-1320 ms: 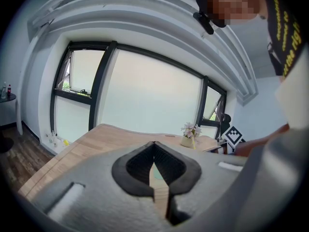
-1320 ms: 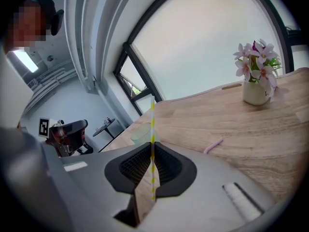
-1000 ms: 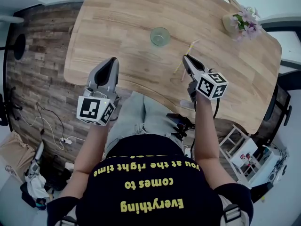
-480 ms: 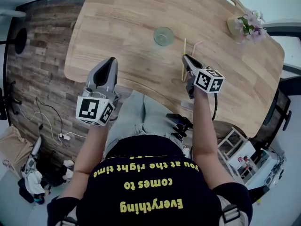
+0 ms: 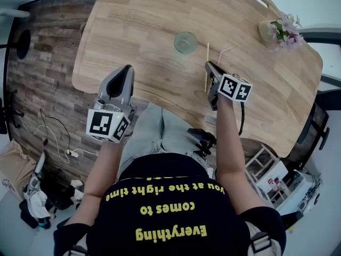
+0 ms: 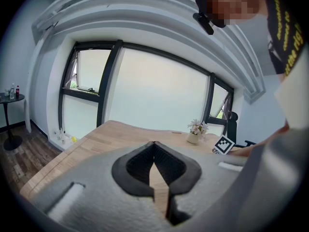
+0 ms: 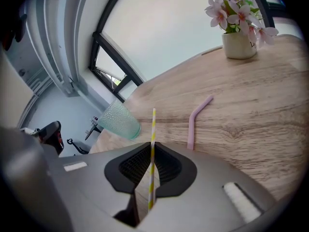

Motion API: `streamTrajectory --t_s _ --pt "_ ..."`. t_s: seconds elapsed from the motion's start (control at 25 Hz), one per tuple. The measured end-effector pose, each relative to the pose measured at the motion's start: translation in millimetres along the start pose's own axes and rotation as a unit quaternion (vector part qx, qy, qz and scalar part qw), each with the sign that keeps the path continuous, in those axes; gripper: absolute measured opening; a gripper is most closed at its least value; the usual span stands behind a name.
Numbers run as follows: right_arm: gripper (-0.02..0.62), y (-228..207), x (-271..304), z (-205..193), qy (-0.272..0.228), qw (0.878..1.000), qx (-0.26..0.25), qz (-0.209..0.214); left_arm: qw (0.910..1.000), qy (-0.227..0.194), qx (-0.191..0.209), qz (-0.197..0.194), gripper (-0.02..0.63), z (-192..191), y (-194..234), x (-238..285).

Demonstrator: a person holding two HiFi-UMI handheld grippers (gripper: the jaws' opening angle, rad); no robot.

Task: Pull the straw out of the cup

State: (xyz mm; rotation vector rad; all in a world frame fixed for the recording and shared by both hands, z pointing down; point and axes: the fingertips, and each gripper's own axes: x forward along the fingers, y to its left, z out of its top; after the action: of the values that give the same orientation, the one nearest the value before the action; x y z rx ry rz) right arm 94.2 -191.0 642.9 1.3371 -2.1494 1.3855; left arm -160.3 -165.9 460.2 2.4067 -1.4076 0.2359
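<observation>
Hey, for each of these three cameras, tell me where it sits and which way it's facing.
Head view: on the person's head, facing steeply down at the table; torso, left tongs and right tongs show.
Left gripper view: on the left tongs, facing across the table toward windows; its shut, empty jaws show.
Right gripper view: on the right tongs, facing cup and pink straw; jaws clamp the yellow straw.
All share the flower pot.

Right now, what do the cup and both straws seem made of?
The cup is pale green, see-through, dimpled: glass or plastic, can't tell. The striped straw looks matte, with yellow-and-white stripes, likely paper. The pink straw is smooth, bent, probably plastic.
</observation>
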Motion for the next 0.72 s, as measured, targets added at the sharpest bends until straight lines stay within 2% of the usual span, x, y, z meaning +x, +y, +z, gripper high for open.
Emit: streamTrajectory --t_s 0.24,0.4,0.72 --pt "0.035 0.5 1.8 -1.4 0.003 1.0 0.001 -0.005 1.0 0.0 -0.002 0.003 0.0 -0.4 0.1 1.5" --pt "0.078 1.4 3.2 1.9 0.0 1.0 -0.003 -0.004 1.0 0.001 -0.003 0.004 0.0 -1.3 1.3 1.6" --pt "0.021 8.0 1.2 1.9 -0.006 1.0 0.002 0.009 1.0 -0.002 0.0 0.005 0.0 2.2 1.1 -1.4"
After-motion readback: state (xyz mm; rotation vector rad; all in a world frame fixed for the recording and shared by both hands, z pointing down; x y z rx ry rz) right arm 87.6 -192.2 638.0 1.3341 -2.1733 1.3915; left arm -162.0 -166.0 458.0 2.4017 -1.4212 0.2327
